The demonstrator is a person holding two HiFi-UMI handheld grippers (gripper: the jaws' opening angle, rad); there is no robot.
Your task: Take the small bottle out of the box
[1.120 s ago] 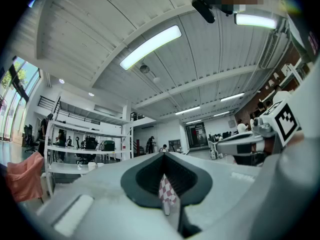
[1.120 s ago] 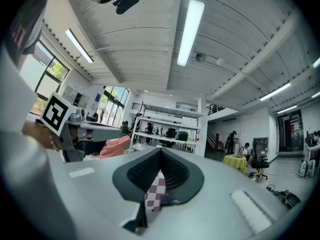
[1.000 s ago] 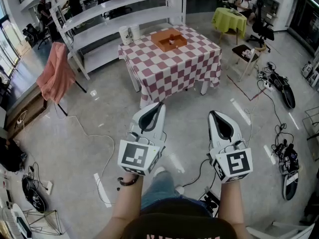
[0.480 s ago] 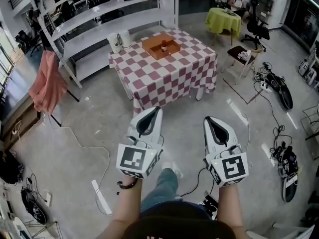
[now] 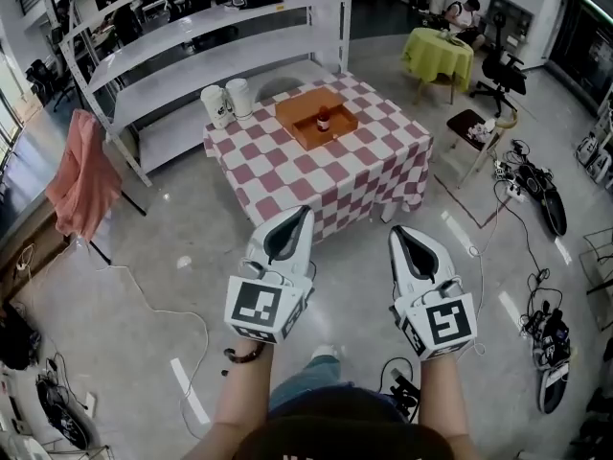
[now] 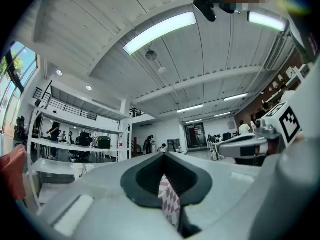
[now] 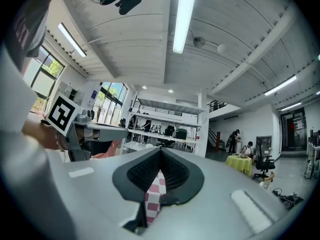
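Head view: the left gripper (image 5: 305,211) and right gripper (image 5: 394,232) hang side by side, jaws together and empty, well short of the table (image 5: 354,171). This looks like the approach step. Next, one gripper must get close and open over the small bottle (image 5: 324,118), upright in the box (image 5: 297,127) near the table's far edge. Two cups (image 5: 227,102) stand at its far left corner, with shelving (image 5: 192,56) behind.

The head camera looks forward and steeply down from above the left gripper (image 5: 305,211) and right gripper (image 5: 395,232), with the checked table (image 5: 337,175) well ahead. Each gripper camera sits close behind its own jaws and faces level. Both catch a sliver of that table, the white shelves (image 5: 192,60) and the ceiling (image 6: 165,59).
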